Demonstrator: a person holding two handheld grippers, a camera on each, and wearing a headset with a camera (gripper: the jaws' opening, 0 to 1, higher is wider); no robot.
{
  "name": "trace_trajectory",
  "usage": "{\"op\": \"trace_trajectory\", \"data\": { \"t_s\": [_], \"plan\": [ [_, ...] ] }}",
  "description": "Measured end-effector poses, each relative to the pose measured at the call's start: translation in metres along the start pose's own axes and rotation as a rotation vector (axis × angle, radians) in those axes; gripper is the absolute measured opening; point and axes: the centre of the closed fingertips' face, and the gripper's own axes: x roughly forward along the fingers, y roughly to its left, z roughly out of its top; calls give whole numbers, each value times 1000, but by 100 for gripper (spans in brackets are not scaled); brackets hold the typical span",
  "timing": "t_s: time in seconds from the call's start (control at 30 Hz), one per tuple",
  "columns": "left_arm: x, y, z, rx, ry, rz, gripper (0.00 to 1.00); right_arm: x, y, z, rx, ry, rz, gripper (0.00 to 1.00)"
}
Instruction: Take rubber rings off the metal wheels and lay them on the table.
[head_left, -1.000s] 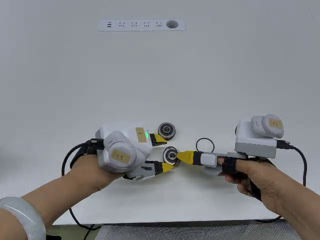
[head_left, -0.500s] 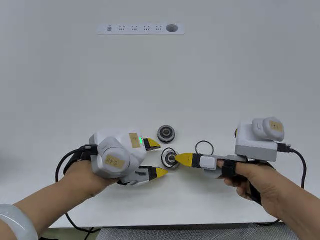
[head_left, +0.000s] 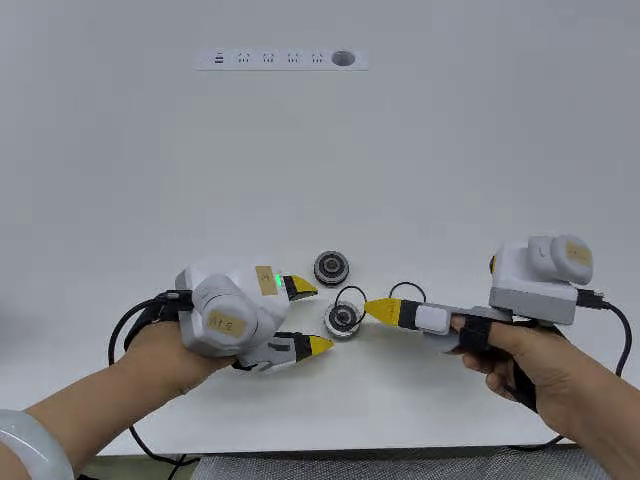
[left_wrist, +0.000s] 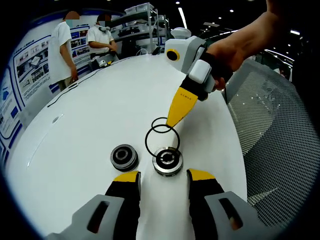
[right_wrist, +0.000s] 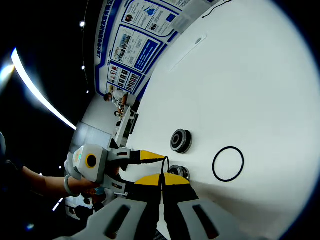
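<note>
The right gripper was pinched shut on a rubber ring; the left gripper gaped wide. A metal wheel sat just ahead of its jaws.

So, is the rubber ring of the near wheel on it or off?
Mostly off: the right gripper pinches the rubber ring, which stands up from the near wheel. Whether its lower edge is free, I cannot tell.
</note>
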Motion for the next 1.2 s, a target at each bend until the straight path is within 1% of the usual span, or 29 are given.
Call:
{"op": "trace_trajectory", "data": {
  "t_s": [0.2, 0.37, 0.47, 0.83, 1.07, 1.2],
  "plan": [
    [-1, 1, -1, -3, 0, 5, 38, -17, -14, 13, 24, -57, -31, 2],
    [-1, 2, -2, -4, 3, 8, 38, -26, -22, 19, 36, -85, -57, 2],
    [-1, 2, -3, -7, 5, 7, 38, -30, -24, 20, 39, -93, -67, 2],
    [-1, 2, -5, -15, 10, 8, 37, -31, -36, 17, 61, -91, -97, 2],
    [-1, 1, -6, -17, 13, 8, 36, -32, -50, 12, 80, -89, -133, 2],
    [-1, 1, -7, -17, 17, 9, 36, -33, -52, 11, 79, -85, -144, 2]
  ]
}}
